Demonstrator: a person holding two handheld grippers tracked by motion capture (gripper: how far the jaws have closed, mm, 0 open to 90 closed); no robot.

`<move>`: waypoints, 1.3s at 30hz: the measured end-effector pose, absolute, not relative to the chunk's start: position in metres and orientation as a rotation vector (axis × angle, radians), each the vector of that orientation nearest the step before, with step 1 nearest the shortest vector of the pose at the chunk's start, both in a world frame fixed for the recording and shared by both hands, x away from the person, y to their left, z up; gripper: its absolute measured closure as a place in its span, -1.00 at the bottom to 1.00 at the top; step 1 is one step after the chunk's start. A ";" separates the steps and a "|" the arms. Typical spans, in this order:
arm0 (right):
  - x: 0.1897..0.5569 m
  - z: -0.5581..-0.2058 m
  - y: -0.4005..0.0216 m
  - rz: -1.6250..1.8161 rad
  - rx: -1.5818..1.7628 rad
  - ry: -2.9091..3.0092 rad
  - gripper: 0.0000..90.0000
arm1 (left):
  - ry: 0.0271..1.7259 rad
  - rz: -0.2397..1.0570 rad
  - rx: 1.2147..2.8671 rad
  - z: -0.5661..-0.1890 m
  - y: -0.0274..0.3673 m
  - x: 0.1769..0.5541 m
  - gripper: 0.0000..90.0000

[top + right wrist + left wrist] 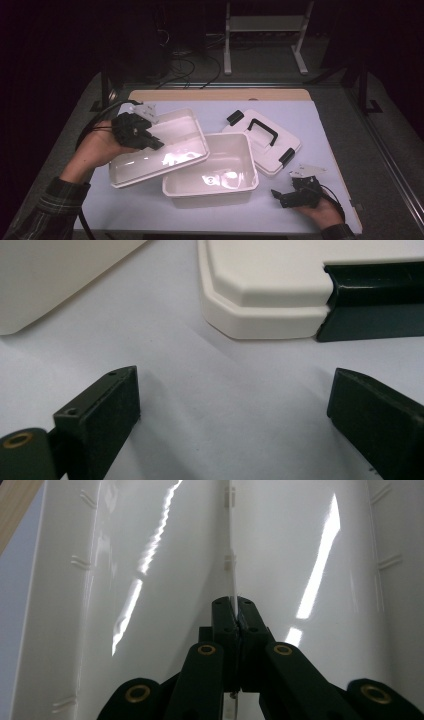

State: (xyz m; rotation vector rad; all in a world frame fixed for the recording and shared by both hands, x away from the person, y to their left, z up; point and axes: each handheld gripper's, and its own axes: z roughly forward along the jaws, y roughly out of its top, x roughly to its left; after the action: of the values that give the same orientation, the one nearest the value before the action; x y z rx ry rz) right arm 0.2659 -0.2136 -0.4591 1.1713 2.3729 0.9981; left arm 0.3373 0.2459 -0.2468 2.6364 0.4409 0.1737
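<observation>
A shallow white tray (177, 132) hangs tilted at the left, its right edge over a deeper white bin (210, 196) in the middle of the table. My left gripper (156, 145) is shut on the tray's thin near wall. In the left gripper view the two black jaws (235, 605) pinch that wall (232, 555) edge-on, with glossy white tray on both sides. My right gripper (276, 196) rests low at the front right, open and holding nothing. In the right gripper view its gripper (232, 400) stands wide apart over bare mat.
A white lid (272, 150) with a black handle and black latches lies flat behind the right gripper; its corner (260, 305) and one latch (375, 295) are close ahead of the open jaws. The pale mat (150, 210) covers the table, with a wooden strip (220, 95) at the back.
</observation>
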 end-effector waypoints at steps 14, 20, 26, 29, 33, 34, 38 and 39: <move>0.266 -0.459 -0.214 0.997 1.169 2.374 -0.86 | 0.671 0.220 2.585 -0.260 0.321 0.329 0.97; 0.266 -0.459 -0.214 0.996 1.168 2.374 -0.86 | 0.771 0.233 2.568 -0.272 0.348 0.326 0.97; 0.266 -0.459 -0.214 0.996 1.168 2.374 -0.86 | 0.820 0.227 2.560 -0.284 0.358 0.326 0.97; 0.266 -0.459 -0.214 0.997 1.169 2.374 -0.86 | 0.835 0.214 2.558 -0.294 0.359 0.327 0.97; 0.266 -0.459 -0.214 0.997 1.169 2.374 -0.86 | 0.859 0.204 2.570 -0.311 0.358 0.330 0.97; 0.266 -0.459 -0.214 0.997 1.169 2.374 -0.86 | 0.866 0.202 2.575 -0.316 0.357 0.331 0.97; 0.266 -0.459 -0.214 0.997 1.169 2.375 -0.86 | 0.893 0.192 2.590 -0.334 0.358 0.335 0.97; 0.266 -0.459 -0.214 0.997 1.169 2.375 -0.86 | 0.899 0.188 2.591 -0.338 0.358 0.336 0.97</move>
State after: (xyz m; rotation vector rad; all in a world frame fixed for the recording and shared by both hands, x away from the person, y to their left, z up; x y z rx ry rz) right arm 0.2661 -0.2139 -0.4592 1.1685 2.3748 0.9973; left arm 0.3362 0.3577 -0.3383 2.5914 0.8990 0.1882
